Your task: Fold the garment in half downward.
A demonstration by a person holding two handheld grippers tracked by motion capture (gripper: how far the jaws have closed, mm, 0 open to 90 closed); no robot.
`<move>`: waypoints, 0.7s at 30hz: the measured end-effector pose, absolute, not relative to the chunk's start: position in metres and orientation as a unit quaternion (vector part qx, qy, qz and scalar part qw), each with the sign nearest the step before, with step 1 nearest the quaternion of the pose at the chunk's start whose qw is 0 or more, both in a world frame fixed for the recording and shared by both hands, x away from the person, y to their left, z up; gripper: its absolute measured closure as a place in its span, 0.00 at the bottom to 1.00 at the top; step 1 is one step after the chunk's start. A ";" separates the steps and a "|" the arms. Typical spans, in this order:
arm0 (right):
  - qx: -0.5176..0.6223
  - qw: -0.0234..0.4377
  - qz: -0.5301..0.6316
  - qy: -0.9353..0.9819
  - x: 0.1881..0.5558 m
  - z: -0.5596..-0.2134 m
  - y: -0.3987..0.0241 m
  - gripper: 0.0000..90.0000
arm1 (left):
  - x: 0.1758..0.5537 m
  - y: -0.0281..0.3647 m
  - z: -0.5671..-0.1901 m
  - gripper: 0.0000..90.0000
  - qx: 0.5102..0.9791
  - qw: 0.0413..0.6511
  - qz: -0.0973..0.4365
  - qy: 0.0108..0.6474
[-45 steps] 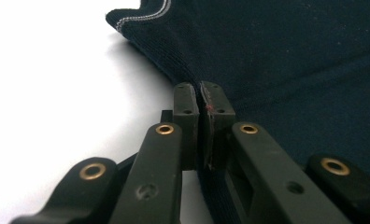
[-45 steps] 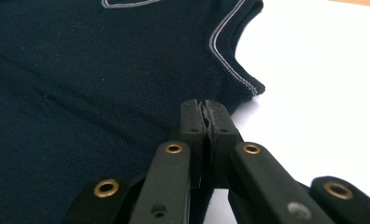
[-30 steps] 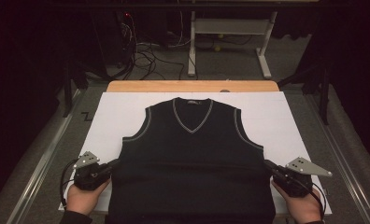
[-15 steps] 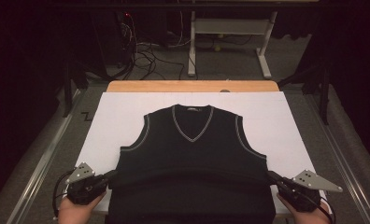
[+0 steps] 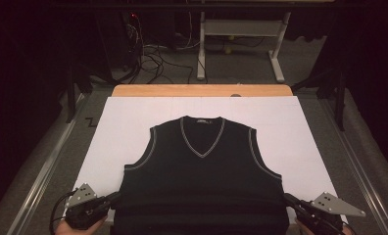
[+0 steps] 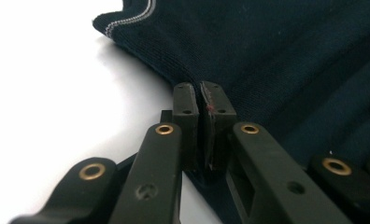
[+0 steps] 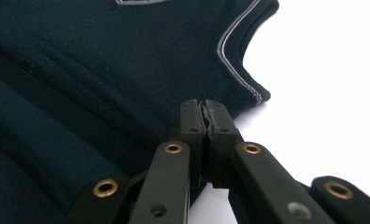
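Note:
A black sleeveless V-neck vest (image 5: 202,181) with grey trim lies flat on the white table top (image 5: 123,127), its hem at the near edge. My left gripper (image 5: 117,196) is shut on the vest's left side edge below the armhole. In the left gripper view the pads (image 6: 187,100) are pressed together on the knit fabric (image 6: 290,60). My right gripper (image 5: 286,197) is shut on the right side edge in the same way. The right gripper view shows its pads (image 7: 192,116) pinching the cloth (image 7: 103,60) just below the trimmed armhole.
A wooden strip (image 5: 202,90) runs along the table's far edge. Beyond it stand a white desk frame (image 5: 241,29) and loose cables (image 5: 148,54) on the floor. Bare white surface lies to both sides of the vest and behind its collar.
Both grippers have moved toward the near edge of the table, dragging the vest with them. The vest now lies closer to the person.

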State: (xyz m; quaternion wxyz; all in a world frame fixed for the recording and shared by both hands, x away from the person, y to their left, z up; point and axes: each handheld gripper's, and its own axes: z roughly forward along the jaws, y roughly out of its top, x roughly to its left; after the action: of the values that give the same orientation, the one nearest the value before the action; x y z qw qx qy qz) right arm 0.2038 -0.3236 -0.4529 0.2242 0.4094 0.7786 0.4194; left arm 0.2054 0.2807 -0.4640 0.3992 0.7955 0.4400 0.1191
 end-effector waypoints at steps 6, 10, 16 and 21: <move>0.411 0.216 0.413 0.784 0.200 -0.457 -0.324 0.97 | 0.205 0.281 -0.468 0.90 0.799 0.392 0.110 0.442; 0.412 0.211 0.414 0.784 0.201 -0.458 -0.325 0.95 | 0.205 0.282 -0.469 0.84 0.797 0.392 0.110 0.446; 0.422 0.210 0.423 0.773 0.205 -0.460 -0.326 0.73 | 0.209 0.289 -0.472 0.58 0.774 0.409 0.122 0.468; 0.433 0.216 0.431 0.762 0.210 -0.461 -0.328 0.59 | 0.213 0.290 -0.472 0.43 0.759 0.422 0.141 0.476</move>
State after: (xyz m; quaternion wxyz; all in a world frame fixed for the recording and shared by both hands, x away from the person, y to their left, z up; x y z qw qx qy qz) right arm 0.2101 -0.3282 -0.4609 0.2157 0.4327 0.7621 0.4307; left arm 0.2129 0.2905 -0.4722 0.4217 0.7589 0.4757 0.1414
